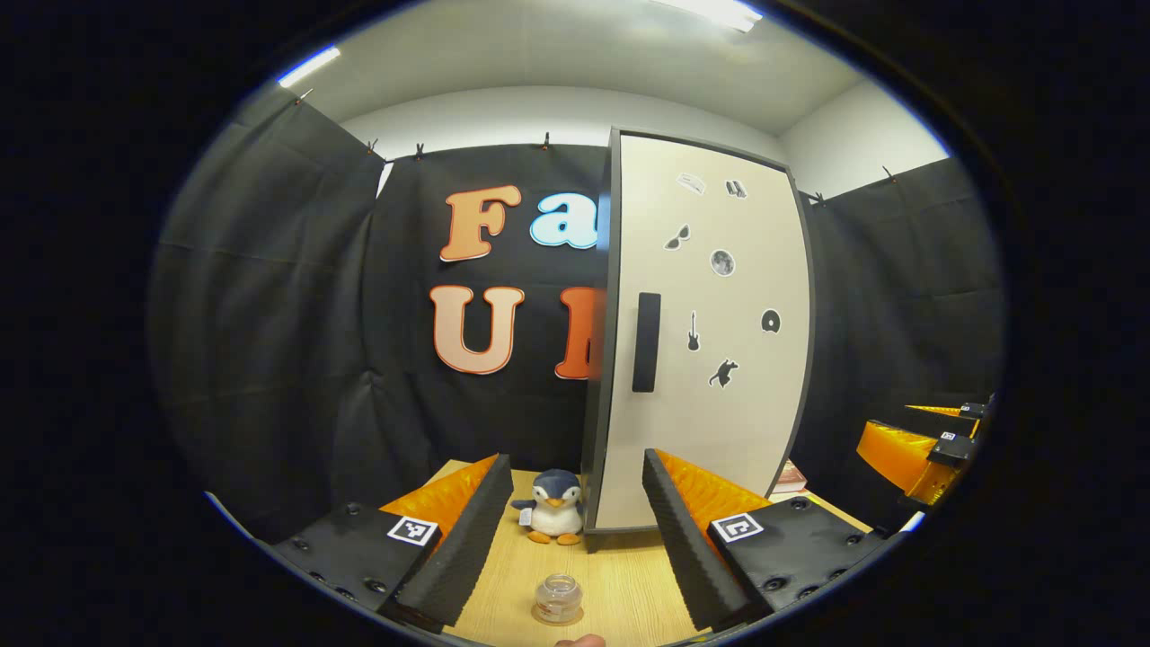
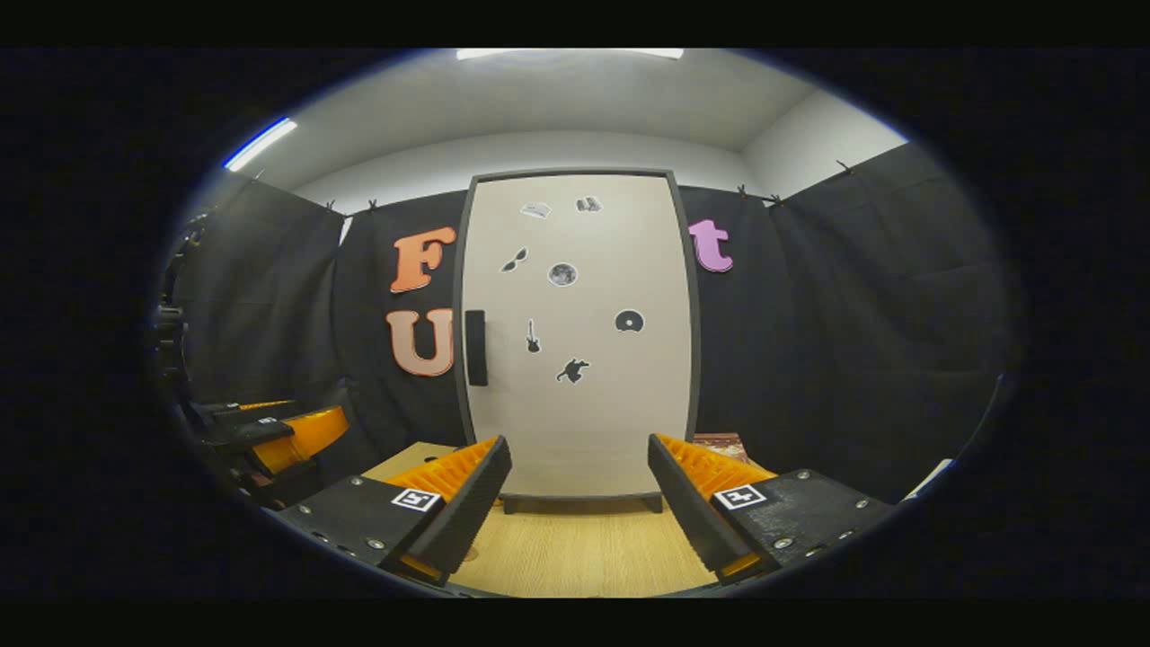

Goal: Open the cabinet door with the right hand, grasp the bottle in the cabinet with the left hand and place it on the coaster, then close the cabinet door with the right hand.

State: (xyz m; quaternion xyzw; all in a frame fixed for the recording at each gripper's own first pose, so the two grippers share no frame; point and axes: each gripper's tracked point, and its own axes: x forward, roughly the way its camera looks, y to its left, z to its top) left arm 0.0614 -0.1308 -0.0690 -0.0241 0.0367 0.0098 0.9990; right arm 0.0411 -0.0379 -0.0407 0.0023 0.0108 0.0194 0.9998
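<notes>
Cabinet, tall and pale-fronted, stands upright at the back of the wooden table, its door flush in the frame, so the bottle inside cannot be seen and nothing of the task looks begun. Its dark handle runs vertically along the door's left edge, which suggests the door swings out from that side; a pull there is what the first step calls for. The right gripper faces the door squarely, fingers spread wide and empty, well apart from the handle. The left gripper also hangs spread and empty, held off toward the cabinet's left corner, probably to leave the door room to swing. Between its 2 fingers sits a plush penguin just beside the cabinet, and nearer the camera a small clear jar. The coaster cannot be made out.
</notes>
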